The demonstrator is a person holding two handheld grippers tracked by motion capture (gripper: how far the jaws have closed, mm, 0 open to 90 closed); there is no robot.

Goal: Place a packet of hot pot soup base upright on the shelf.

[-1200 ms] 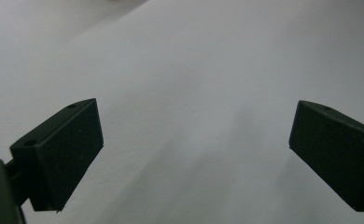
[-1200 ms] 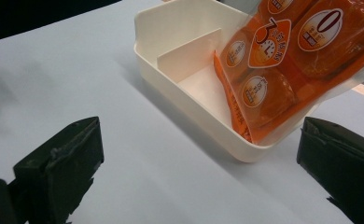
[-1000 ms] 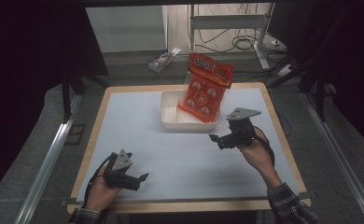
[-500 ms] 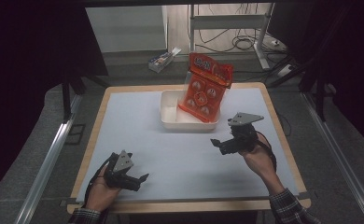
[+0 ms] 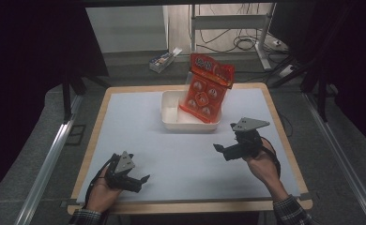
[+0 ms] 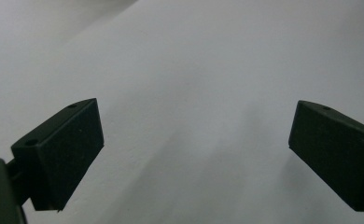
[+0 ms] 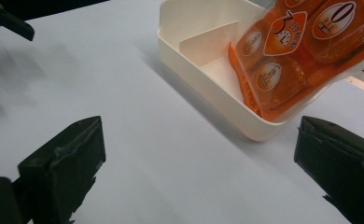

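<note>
Toward the far middle of the pale blue-grey table top, a white rectangular plastic tray is seen, divided by a thin white partition; an orange, glossy plastic packet printed with round white labels is propped in the tray's right compartment, tilted, with its upper end leaning out over the far rim; its lower edge is seen resting on the tray floor in the right gripper view. Near the right side of the table, the right gripper is held above the surface, just short of the tray, with its jaws spread wide apart and nothing between them; the tray and packet are framed beyond those jaws. At the near left corner, the left gripper is held low over the table, well apart from the tray; its jaws are likewise parted wide and empty, and bare table surface is seen between them. Beyond the table's far edge, a small white box is lying on the floor.
</note>
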